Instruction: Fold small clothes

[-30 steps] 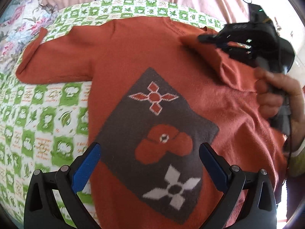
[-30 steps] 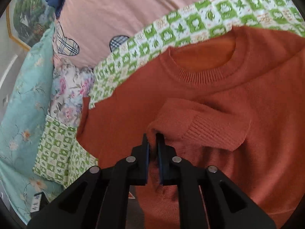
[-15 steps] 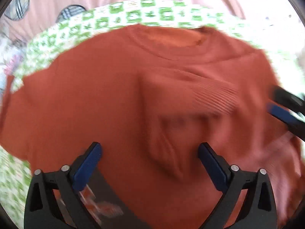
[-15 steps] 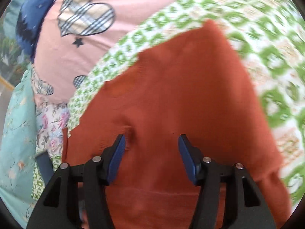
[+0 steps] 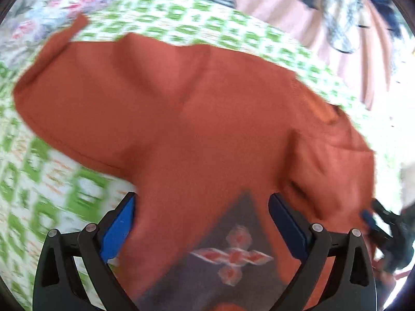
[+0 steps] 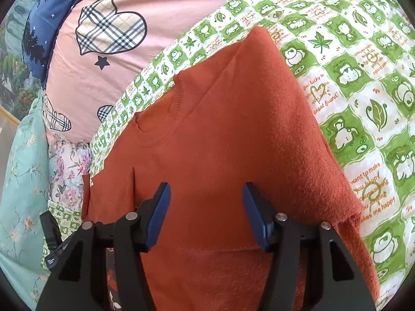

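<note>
An orange knit sweater (image 5: pixel 197 119) with a dark patterned front panel (image 5: pixel 233 254) lies on a green-and-white checked blanket (image 5: pixel 59 189). Its left sleeve (image 5: pixel 64 88) stretches out to the upper left. The right sleeve (image 5: pixel 334 163) lies folded in over the chest. My left gripper (image 5: pixel 201 223) is open and empty, just above the sweater's body. In the right wrist view the sweater (image 6: pixel 233 134) fills the middle, neckline (image 6: pixel 155 134) at the left. My right gripper (image 6: pixel 206 212) is open and empty over the folded side; it also shows in the left wrist view (image 5: pixel 373 220).
A pink quilt with plaid hearts (image 6: pixel 111 28) lies beyond the blanket (image 6: pixel 363 83). Floral pillows (image 6: pixel 26 160) sit at the left, with a blue one (image 6: pixel 44 18) behind. The left gripper's body (image 6: pixel 52 235) shows at the lower left of the right wrist view.
My right gripper has let go of the right sleeve's cuff, opened, and drawn back over the sweater's right side. My left gripper has swung left toward the outstretched sleeve.
</note>
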`<state>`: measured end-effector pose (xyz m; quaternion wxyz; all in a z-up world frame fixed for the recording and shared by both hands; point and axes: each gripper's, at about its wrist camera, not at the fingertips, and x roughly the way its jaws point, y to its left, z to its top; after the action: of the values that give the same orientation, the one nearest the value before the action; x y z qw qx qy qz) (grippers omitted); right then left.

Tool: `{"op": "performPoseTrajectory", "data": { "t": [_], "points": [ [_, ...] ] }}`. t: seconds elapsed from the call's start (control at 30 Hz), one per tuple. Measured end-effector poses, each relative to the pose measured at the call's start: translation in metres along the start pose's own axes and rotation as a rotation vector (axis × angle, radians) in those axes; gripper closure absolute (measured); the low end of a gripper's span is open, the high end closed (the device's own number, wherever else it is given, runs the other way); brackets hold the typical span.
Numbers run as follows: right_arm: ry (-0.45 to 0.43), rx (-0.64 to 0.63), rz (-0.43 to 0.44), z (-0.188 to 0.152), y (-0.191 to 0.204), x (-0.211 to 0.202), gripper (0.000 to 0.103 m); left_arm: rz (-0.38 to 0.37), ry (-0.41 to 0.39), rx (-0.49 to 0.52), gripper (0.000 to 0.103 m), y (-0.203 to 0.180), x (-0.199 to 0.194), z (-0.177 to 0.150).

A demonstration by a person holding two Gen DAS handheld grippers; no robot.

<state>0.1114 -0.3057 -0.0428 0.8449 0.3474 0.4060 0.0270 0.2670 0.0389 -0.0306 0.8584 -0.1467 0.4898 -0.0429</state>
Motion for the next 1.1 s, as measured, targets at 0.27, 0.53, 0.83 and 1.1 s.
{"op": "performPoseTrajectory", "data": {
  "t": [0.27, 0.53, 0.83, 1.1],
  "points": [
    [0.003, 0.016, 0.005, 0.000, -0.003, 0.001, 0.044, 0.243, -0.084, 0.378, 0.000, -0.102, 0.007, -0.036],
    [0.021, 0.016, 0.039, -0.002, -0.005, -0.002, 0.044, 0.212, -0.259, 0.550, 0.000, -0.131, -0.046, -0.071],
    [0.023, 0.036, 0.055, 0.001, -0.013, 0.000, 0.044, 0.352, -0.161, 0.669, 0.016, -0.175, 0.049, -0.047],
    [0.025, 0.008, 0.044, -0.001, -0.009, 0.000, 0.044, 0.199, -0.118, 0.251, 0.025, -0.044, 0.004, 0.021]
  ]
}}
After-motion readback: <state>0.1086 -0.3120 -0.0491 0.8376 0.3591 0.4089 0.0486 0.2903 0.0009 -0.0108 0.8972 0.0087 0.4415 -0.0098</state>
